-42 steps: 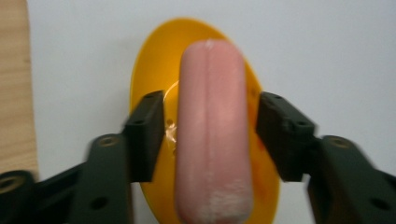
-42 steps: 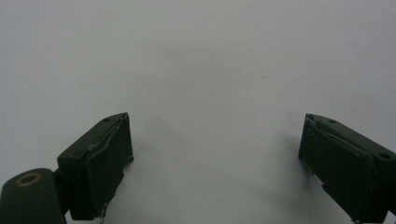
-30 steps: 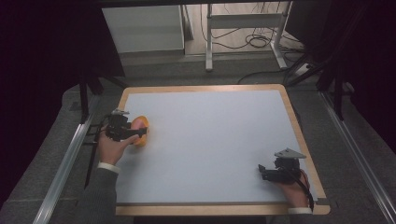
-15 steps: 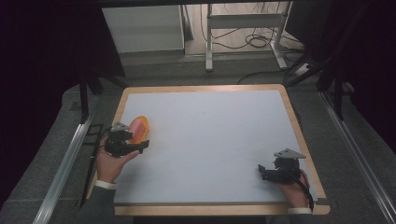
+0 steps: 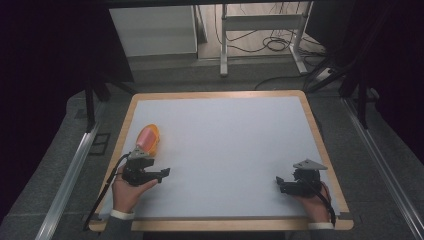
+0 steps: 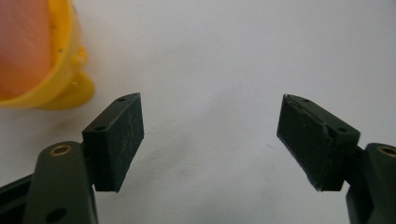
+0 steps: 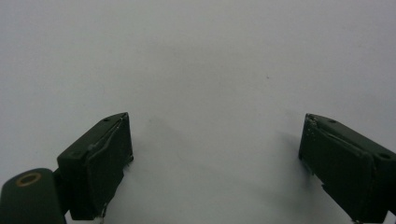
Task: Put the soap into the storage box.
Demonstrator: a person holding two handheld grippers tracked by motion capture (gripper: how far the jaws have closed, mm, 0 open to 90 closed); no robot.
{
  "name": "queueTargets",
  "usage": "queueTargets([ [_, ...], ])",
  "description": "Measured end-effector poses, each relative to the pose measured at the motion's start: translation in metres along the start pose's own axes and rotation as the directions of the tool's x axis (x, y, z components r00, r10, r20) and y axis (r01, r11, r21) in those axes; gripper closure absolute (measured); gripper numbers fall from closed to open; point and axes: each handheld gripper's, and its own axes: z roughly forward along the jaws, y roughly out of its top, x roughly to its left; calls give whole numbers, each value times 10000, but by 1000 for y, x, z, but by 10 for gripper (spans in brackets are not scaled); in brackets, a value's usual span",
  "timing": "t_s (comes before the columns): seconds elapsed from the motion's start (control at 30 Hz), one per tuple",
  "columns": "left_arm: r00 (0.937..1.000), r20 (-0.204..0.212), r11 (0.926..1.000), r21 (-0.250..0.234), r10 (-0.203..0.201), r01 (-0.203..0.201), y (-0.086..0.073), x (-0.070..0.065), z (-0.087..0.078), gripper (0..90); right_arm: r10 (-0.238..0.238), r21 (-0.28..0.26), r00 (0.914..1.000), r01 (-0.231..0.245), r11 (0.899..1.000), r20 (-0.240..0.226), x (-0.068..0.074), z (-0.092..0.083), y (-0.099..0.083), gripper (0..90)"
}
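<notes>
Orange-and-yellow plastic toy (image 5: 148, 139): set near table (image 5: 225, 95) left edge, released; left gripper (image 5: 161, 175) and right gripper (image 5: 280, 183) jaws open, empty.

The high view is evenly lit from above on the pale table (image 5: 230, 150), while the room around it falls off to near black at the left and right edges — the picture is soft and grainy, with only faint shadows under the hands. In the left gripper view the orange-and-yellow object (image 6: 42, 51) at the top-left corner is blurred, and the tongs (image 6: 210, 135) are fairly sharp. The right gripper view is dimmer and greyer — soft shadows lie beside its tongs (image 7: 215, 158).
</notes>
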Motion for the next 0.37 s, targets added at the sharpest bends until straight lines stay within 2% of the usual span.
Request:
queueTargets([
  [0.07,10000,-70,9999,104,64,-63,0,0,1,234,1,-8,10000,-1,10000,-12,0,0,0,93],
  [0.17,10000,-57,10000,-43,-14,14,-1,1,0,237,-38,-1,10000,38,10000,5,0,0,0,93],
  [0.3,9996,7,9994,-176,-293,293,-4,4,-1,245,-125,-66,9999,125,9999,29,1,-1,1,94],
  [0.37,9996,55,9994,-166,-286,287,-5,4,-1,242,-143,-135,9999,143,9998,42,1,-1,2,94],
])
